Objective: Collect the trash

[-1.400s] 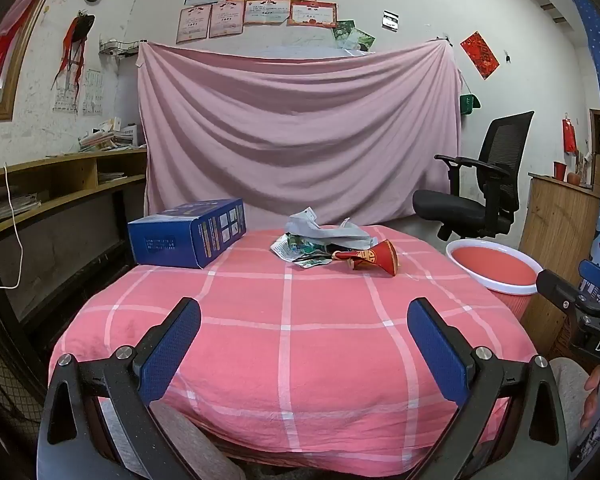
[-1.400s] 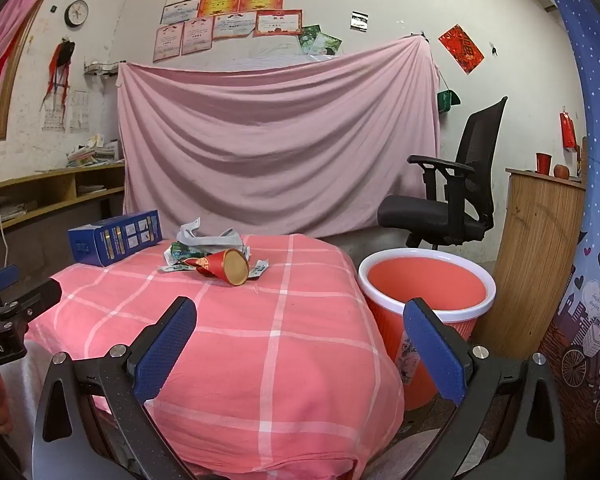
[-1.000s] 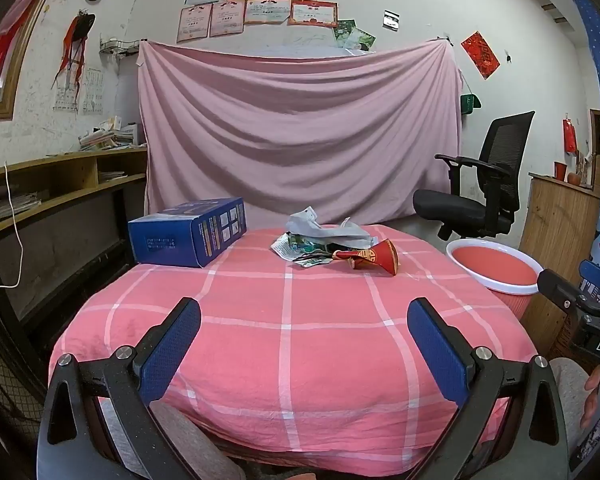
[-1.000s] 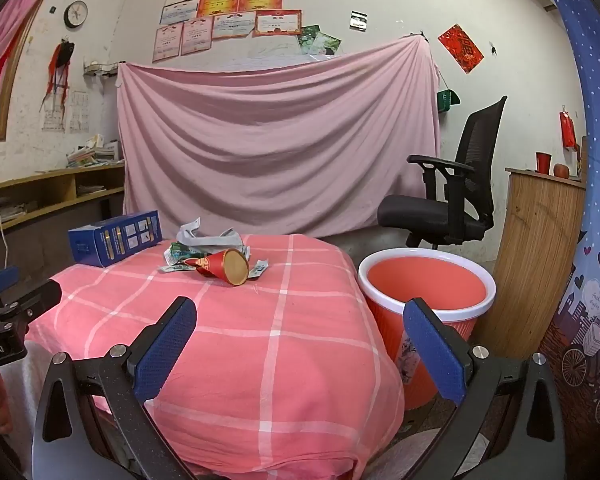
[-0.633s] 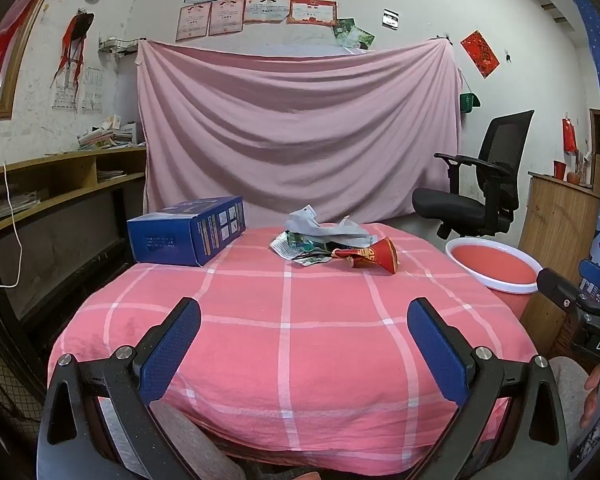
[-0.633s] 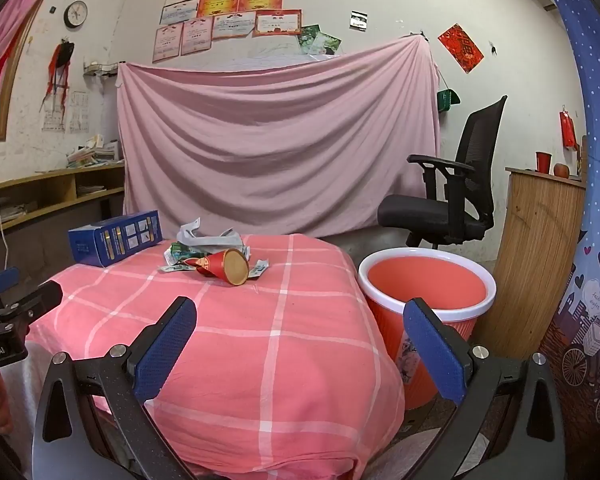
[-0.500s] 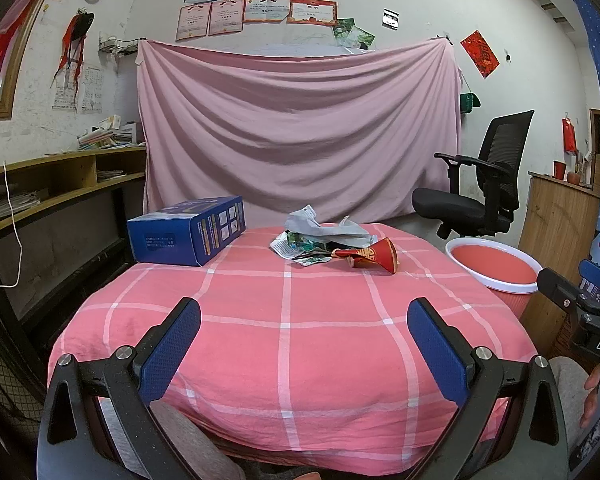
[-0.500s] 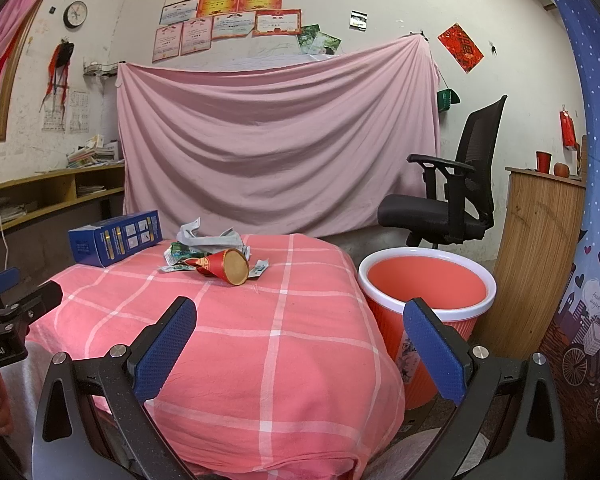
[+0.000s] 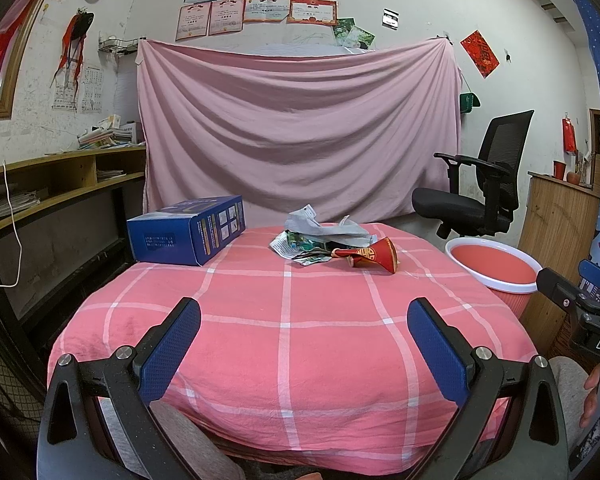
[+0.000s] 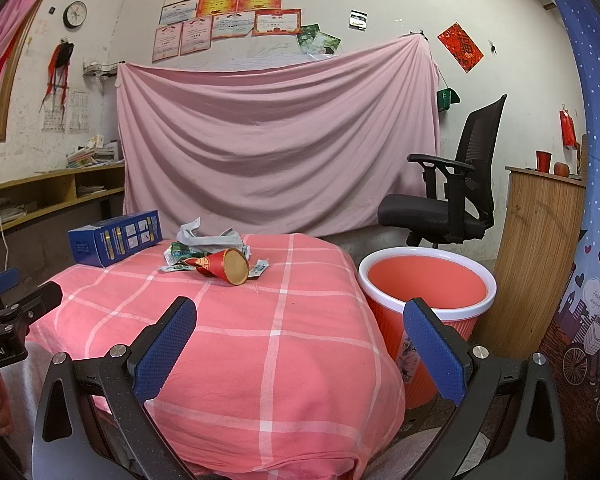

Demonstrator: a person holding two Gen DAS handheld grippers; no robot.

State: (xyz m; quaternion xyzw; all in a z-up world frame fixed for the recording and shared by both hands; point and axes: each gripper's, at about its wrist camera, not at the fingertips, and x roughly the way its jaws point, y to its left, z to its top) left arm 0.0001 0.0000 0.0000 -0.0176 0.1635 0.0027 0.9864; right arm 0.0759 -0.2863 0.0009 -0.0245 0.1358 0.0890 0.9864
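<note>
Both claws hang at the near edge of the round table under its pink checked cloth (image 9: 292, 320), and nothing is gripped. The left gripper (image 9: 303, 322) has its 2 blue pads spread wide with only cloth between them; the right gripper (image 10: 300, 320) is spread just as wide.

The trash lies well ahead of both claws, on the far half of the table: a crushed red paper cone cup with gold print (image 10: 224, 266), on its side, touching a heap of crumpled grey paper and green printed wrappers (image 9: 320, 236). From the left claw the heap is ahead and slightly right; from the right claw it is ahead and to the left. The red plastic bin with a white rim (image 10: 426, 280) stands on the floor just right of the table, ahead of the right claw's right pad.

The step in hand looks like the first reach. The right claw probably suits the cup best, being nearer the bin: come in low, pads either side of the cone's body, and close gently, since paper collapses. Keep clear of the blue cardboard box (image 9: 186, 230) left of the heap.
</note>
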